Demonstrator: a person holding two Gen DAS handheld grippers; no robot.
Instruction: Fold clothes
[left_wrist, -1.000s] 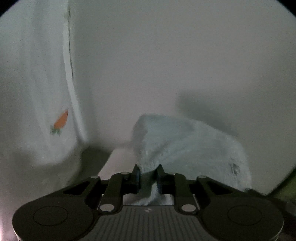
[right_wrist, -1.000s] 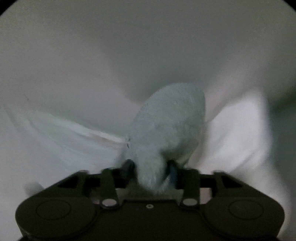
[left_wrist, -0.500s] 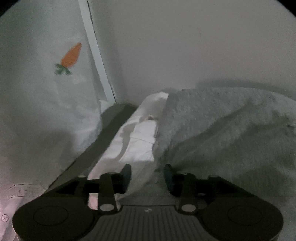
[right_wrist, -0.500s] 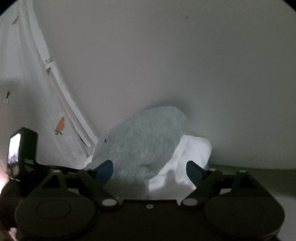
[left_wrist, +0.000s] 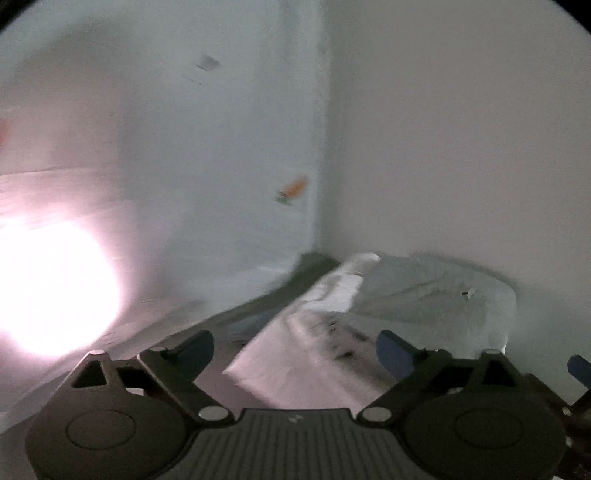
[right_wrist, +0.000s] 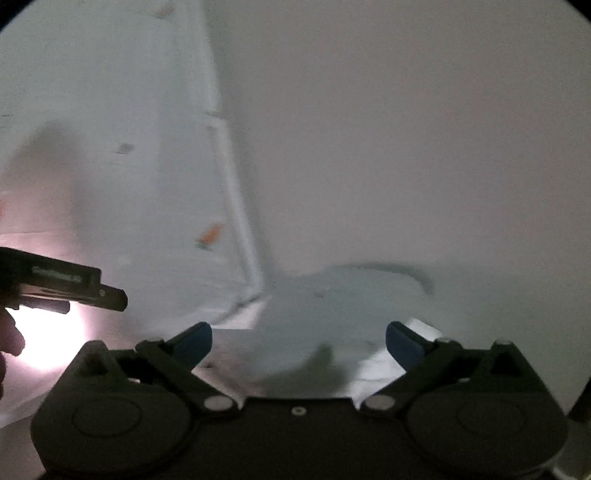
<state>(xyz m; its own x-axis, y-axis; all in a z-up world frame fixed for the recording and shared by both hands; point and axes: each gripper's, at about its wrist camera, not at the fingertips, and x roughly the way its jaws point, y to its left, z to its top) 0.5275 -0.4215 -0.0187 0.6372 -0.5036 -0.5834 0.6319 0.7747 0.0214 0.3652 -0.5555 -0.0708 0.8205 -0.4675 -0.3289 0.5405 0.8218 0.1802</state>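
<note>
Both jaws opening and empty, the left gripper (left_wrist: 295, 349) and right gripper (right_wrist: 299, 343) should clear the folded fleece garment (left_wrist: 436, 295) ahead without snagging it.

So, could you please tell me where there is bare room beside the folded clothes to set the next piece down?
The clearest bare patch is the dark strip between the carrot-print fabric and the white garment. The back corner is crowded: the pale blue fleece lies against the wall, beside the white garment. Both hand-held grippers, left and right, are opening, with nothing held.
</note>
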